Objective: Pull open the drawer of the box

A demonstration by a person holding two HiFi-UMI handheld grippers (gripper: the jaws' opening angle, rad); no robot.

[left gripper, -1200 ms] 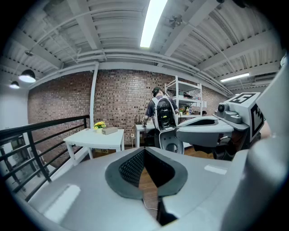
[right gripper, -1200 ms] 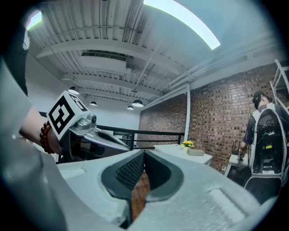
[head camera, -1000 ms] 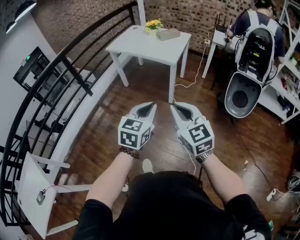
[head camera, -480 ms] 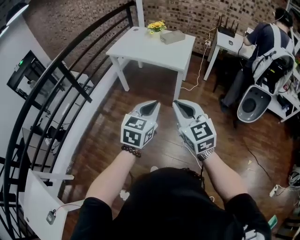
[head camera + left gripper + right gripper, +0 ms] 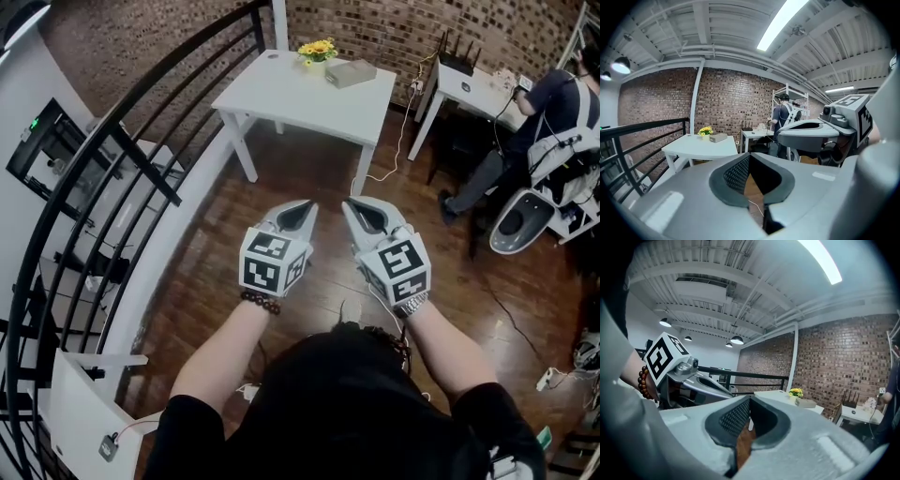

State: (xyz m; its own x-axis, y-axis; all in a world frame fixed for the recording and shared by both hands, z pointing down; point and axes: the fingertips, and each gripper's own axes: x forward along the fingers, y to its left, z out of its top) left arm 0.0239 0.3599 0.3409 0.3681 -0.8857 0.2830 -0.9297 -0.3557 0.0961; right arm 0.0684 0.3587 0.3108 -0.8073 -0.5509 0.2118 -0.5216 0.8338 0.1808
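Note:
A small grey box (image 5: pixel 351 72) lies at the far side of a white table (image 5: pixel 300 98), next to a pot of yellow flowers (image 5: pixel 318 49). The box (image 5: pixel 718 137) also shows far ahead in the left gripper view, and the box (image 5: pixel 806 403) in the right gripper view. I cannot make out its drawer from here. My left gripper (image 5: pixel 303 210) and right gripper (image 5: pixel 354 208) are held side by side above the wooden floor, well short of the table. Both are shut and hold nothing. The left gripper (image 5: pixel 750 157) and right gripper (image 5: pixel 750 402) point towards the table.
A black curved railing (image 5: pixel 122 141) runs along the left. To the table's right stands a second white desk (image 5: pixel 464 84), with a seated person (image 5: pixel 553 103) on a white chair (image 5: pixel 530 216). Cables (image 5: pixel 394 150) trail over the floor.
The view has moved a little closer to the table, and the seated person has slid towards the right edge. Both grippers stay shut, side by side.

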